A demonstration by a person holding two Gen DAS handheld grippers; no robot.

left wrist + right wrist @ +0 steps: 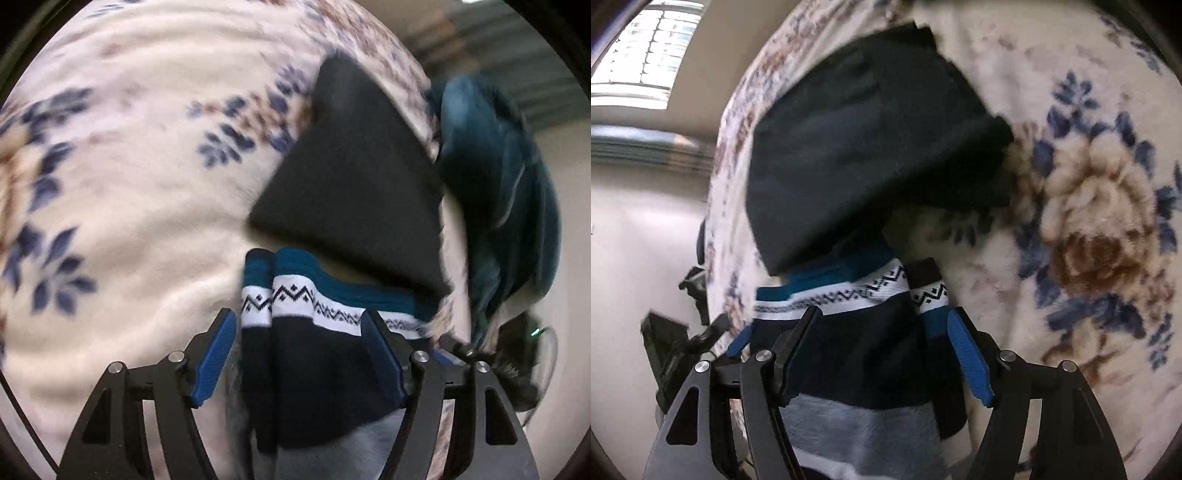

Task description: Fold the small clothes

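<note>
1. Left claw (299, 354): jaws spread wide, blue pads on either side of the patterned socks (295, 332), not pinching; contact with the fabric not determinable.
2. Right claw (886, 350): jaws likewise spread, straddling the same socks (857, 332); no clamp on the cloth visible.
3. Socks: navy body, white zigzag band, teal cuff, grey fleecy section nearest the right-wrist camera; lying as a doubled pair on the bed, cuffs tucked partly under the edge of a dark folded garment (354, 177).
4. Dark folded garment (871, 147): resting flat on the blanket, overlapping the sock cuffs.
5. Risk, snagging: closing either claw from here likely to catch only one layer, splitting the pair and spoiling the fold.
6. Risk, disturbance: pulling the socks likely to drag the overlapping dark garment and undo its fold.
7. Risk, blanket capture: deep plush pile directly beneath the pads; a low grasp likely to pinch blanket together with sock.
8. Risk, edge: items near the bed edge; a sideways tug could slide them off.
9. Surface: cream fleece blanket (129, 184) with blue and brown floral print, soft and yielding.
10. Room: teal garment (498, 177) heaped at the bed edge; window (642, 51) with bars, pale wall, dark equipment (672, 347) beside the bed. Both views motion-blurred.
</note>
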